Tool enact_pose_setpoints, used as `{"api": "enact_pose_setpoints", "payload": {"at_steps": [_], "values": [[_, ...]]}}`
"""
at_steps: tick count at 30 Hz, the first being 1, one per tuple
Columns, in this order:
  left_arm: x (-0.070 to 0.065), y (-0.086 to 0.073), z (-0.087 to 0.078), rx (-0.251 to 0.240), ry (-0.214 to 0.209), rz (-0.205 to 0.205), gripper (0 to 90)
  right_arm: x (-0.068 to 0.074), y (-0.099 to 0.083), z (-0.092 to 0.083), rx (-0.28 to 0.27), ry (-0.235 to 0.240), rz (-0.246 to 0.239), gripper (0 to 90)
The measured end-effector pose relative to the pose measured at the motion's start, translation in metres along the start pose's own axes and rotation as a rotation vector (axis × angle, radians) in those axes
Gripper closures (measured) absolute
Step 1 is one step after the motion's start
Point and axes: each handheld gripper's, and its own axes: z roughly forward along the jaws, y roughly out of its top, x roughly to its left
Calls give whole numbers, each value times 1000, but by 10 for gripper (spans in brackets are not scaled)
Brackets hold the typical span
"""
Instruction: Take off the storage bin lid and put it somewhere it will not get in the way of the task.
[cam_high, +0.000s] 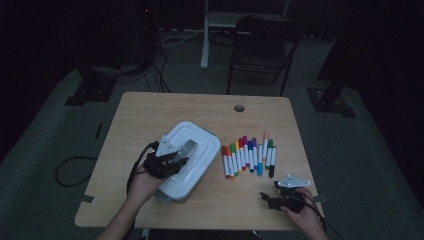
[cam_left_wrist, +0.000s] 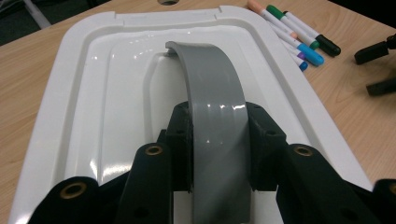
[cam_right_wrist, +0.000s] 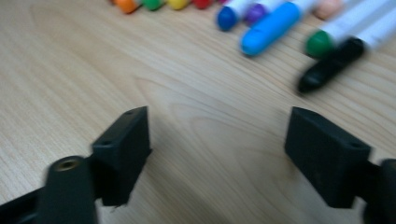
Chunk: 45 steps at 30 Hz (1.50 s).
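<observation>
Dim room, wooden desk (cam_high: 150, 107): my left tool (cam_left_wrist: 218, 140) clamps the white box's grey handle (cam_left_wrist: 210, 84) for lifting, while my right tool (cam_right_wrist: 217, 154) waits open and empty short of the markers (cam_right_wrist: 275, 25).

Left gripper (cam_high: 167, 159) atop white box (cam_high: 192, 145), markers (cam_high: 248, 155) alongside, right gripper (cam_high: 280, 196) near table (cam_high: 150, 115) edge

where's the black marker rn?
High view: the black marker lies on the table at the right end of the marker row, beside the green marker, just ahead of the right gripper.
</observation>
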Motion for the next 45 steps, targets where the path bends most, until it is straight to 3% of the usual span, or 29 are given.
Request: {"api": "enact_pose_setpoints", "payload": {"at_steps": [1, 2, 5, 6, 8, 11, 16, 23, 27, 29, 30, 37, 43, 45], "values": [[0, 0, -1, 0, -1, 0, 679, -5, -1, -4, 5, -16, 25, 298], [0, 1, -1, 0, -1, -1, 681, -11, -5, -6, 5, -71, 20, 282], [1, 2, -5, -11, -13, -7, 681, -16, -7, -6, -6, -113, 53, 252], [3, 3, -9, -21, -15, -16, 681, -19, -7, -4, -10, -139, 76, 169], [4, 4, -11, -26, -16, -20, 681, -22, -5, -2, 1, -153, 88, 122], [7, 5, -15, -36, -12, -26, 682, -23, -4, -1, 2, -158, 93, 122], [26, 6, -34, -78, 9, -71, 682, -24, 0, 3, 3, -171, 106, 118], [60, 1, -59, -139, 83, -134, 683, -24, 0, 3, 4, -173, 108, 118], [83, -8, -66, -166, 146, -180, 683, -23, 0, 3, 4, -177, 112, 118], [87, -10, -67, -170, 163, -191, 683, -23, 0, 4, 3, -177, 112, 118], [99, -17, -68, -179, 215, -215, 683, -23, 0, 4, 3, -177, 111, 118], [133, -45, -65, -201, 301, -303, 683, -24, 0, 3, 4, -173, 109, 118], [150, -71, -52, -191, 339, -350, 683, -24, 0, 4, 4, -171, 106, 118], [153, -85, -39, -166, 349, -376, 683, -24, 0, 4, 4, -171, 106, 118]]}}
